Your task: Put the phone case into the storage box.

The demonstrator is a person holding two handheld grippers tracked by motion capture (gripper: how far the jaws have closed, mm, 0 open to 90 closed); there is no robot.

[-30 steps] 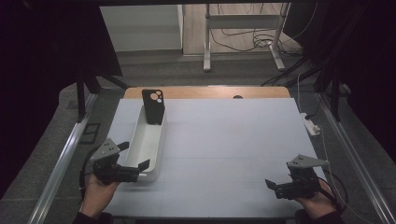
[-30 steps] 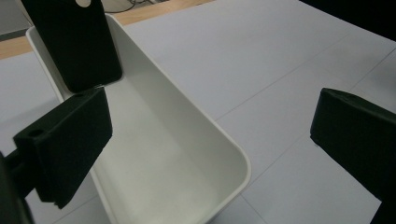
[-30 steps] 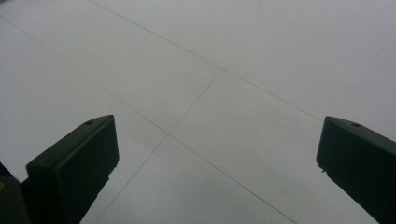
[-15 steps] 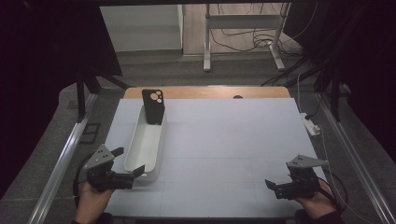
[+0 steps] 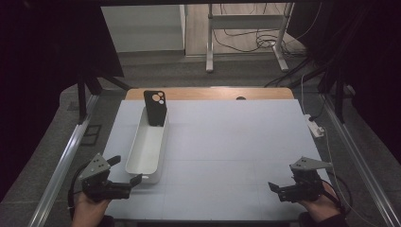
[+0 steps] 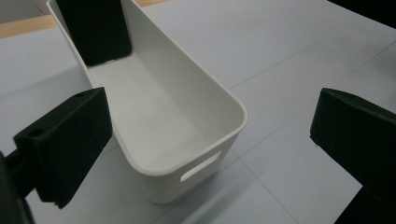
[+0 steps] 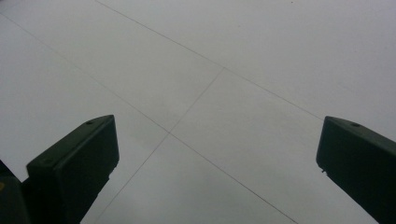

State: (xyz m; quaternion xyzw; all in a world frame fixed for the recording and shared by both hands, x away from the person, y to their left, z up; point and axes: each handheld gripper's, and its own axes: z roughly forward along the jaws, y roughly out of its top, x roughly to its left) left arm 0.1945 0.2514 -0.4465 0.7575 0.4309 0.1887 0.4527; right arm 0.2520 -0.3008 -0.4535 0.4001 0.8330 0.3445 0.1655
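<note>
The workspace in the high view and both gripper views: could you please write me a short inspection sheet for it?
Surface: pale mat with faint grid lines on a wooden table; bare apart from the items below.
Job's things: long white bin on the mat's left side; dark phone case standing tilted against the bin's far end.
Clutter: nothing seen.
Grippers: left gripper open, just short of the bin's near end, not touching it; right gripper open over bare mat at the near right.
Cables: white power strip at the table's right edge; loose cables on the floor beyond.
Surroundings: dark curtains, metal rails, stand legs behind.
</note>
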